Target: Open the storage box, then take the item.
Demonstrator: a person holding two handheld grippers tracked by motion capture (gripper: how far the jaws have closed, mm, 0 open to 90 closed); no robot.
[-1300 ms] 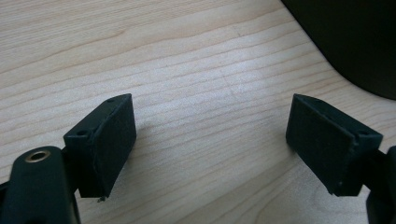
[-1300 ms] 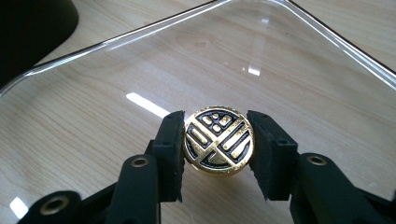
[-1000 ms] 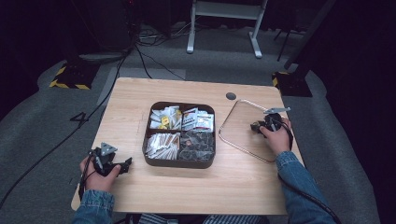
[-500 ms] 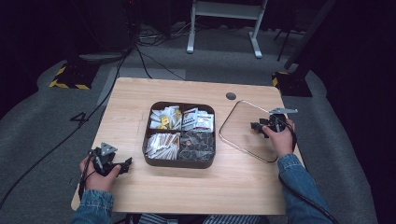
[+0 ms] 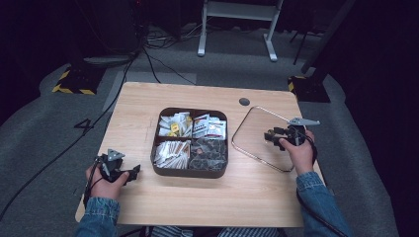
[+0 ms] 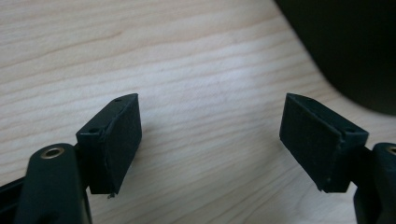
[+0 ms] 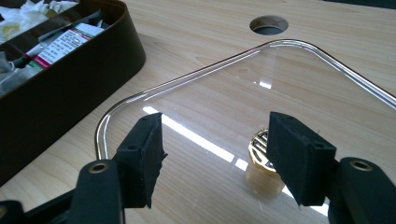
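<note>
The right gripper (image 5: pixel 274 136) is hovering over the clear glass lid (image 5: pixel 257 136), its jaws standing apart with nothing between them; they have just been opening. In the right gripper view, the right gripper (image 7: pixel 217 156) is looking along its two black pads (image 7: pixel 144 156) at the lid's gold knob (image 7: pixel 262 164), which is sitting just behind the right-hand pad, at about 4 o'clock from the middle of that view, free of both pads. The glass lid (image 7: pixel 261 93) is lying flat on the wooden table (image 5: pixel 148 103), knob up, at 3 o'clock from the brown compartment tray (image 5: pixel 191 170) and just beside it. A round hole (image 5: pixel 244 101) in the table is showing at 12 o'clock from the lid.

The left gripper (image 5: pixel 129 175) is resting low at the table's near left corner, at 8 o'clock from the tray and well apart from it, its jaws standing wide with only bare wood between them. In the left gripper view, the left gripper (image 6: pixel 210 140) is pointing at the tabletop, with a dark rounded edge at 2 o'clock.

The tray is sitting at the middle of the table, uncovered, its four compartments holding packets and sachets (image 5: pixel 210 126).
</note>
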